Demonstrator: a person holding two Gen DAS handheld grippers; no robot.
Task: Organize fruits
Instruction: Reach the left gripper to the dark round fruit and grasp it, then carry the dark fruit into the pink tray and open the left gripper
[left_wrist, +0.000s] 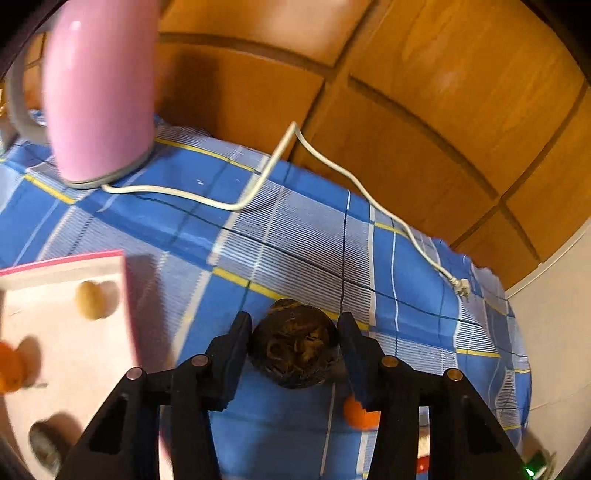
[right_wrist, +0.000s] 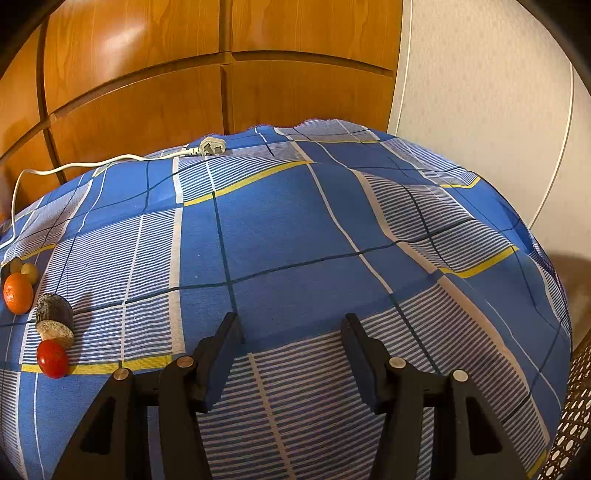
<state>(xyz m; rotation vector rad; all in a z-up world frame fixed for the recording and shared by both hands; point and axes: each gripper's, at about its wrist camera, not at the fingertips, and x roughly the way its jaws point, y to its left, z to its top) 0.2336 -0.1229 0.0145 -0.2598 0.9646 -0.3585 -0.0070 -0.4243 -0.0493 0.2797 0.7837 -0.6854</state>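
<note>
In the left wrist view my left gripper is shut on a dark brown, rough round fruit and holds it above the blue checked cloth. An orange lies on the cloth just under its right finger. To the left a white tray with a pink rim holds a yellowish fruit, an orange fruit and a dark fruit. In the right wrist view my right gripper is open and empty over the cloth. At its far left lie an orange, a dark cut piece, a red tomato and small yellowish fruits.
A pink electric kettle stands at the back left on its base. Its white cord runs across the cloth to a plug near the far edge. Wooden cabinet doors stand behind the table. A woven chair shows at the right edge.
</note>
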